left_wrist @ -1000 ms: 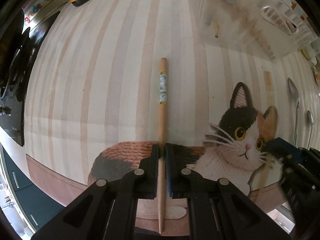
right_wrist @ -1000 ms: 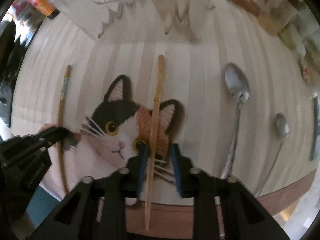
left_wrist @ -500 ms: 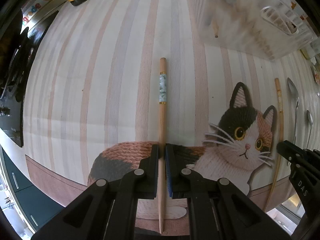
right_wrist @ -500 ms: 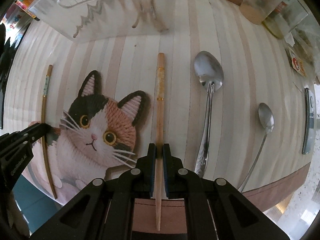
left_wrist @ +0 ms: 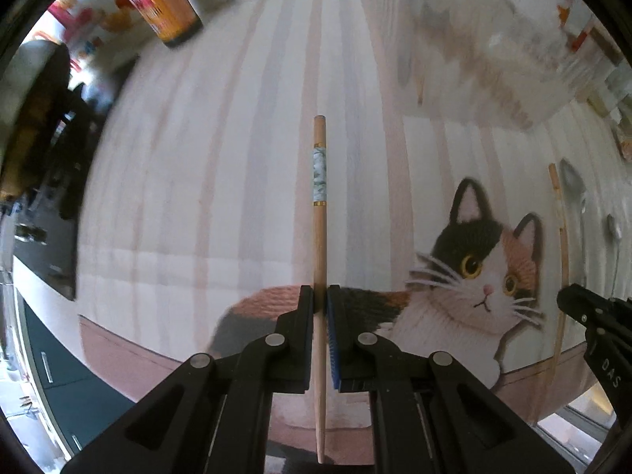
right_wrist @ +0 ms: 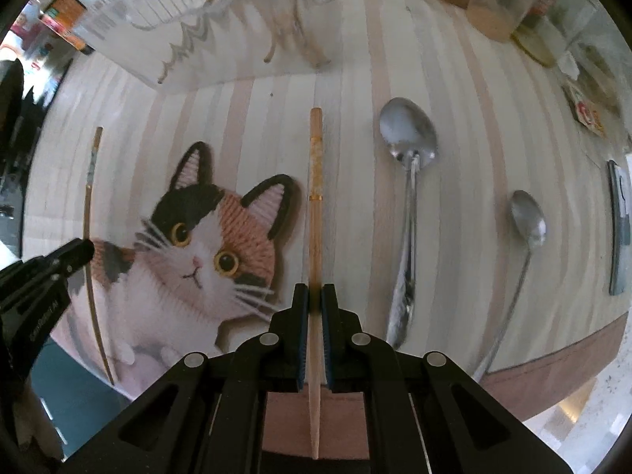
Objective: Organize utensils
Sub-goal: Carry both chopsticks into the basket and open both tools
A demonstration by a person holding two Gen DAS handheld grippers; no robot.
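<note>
My left gripper (left_wrist: 320, 296) is shut on a wooden chopstick with a green-white band (left_wrist: 319, 213), held lengthwise over the striped cat-print mat (left_wrist: 197, 197). My right gripper (right_wrist: 315, 296) is shut on a second wooden chopstick with a gold band (right_wrist: 315, 181), also pointing away from me. The left chopstick also shows in the right wrist view (right_wrist: 89, 213), and the right one in the left wrist view (left_wrist: 563, 245). A large metal spoon (right_wrist: 409, 205) and a small metal spoon (right_wrist: 521, 245) lie on the mat to the right. A clear plastic utensil tray (right_wrist: 205, 27) stands at the back.
A brown sauce bottle (left_wrist: 158, 4) stands at the far left. Jars and packets (right_wrist: 493, 12) crowd the back right. A dark flat object (right_wrist: 618, 229) lies at the right edge. The mat's front edge is just below both grippers. A black stove (left_wrist: 39, 158) lies to the left.
The right gripper closed on the gold-banded chopstick. Both grippers now hold their chopsticks higher above the mat, and the views have tilted up a little.
</note>
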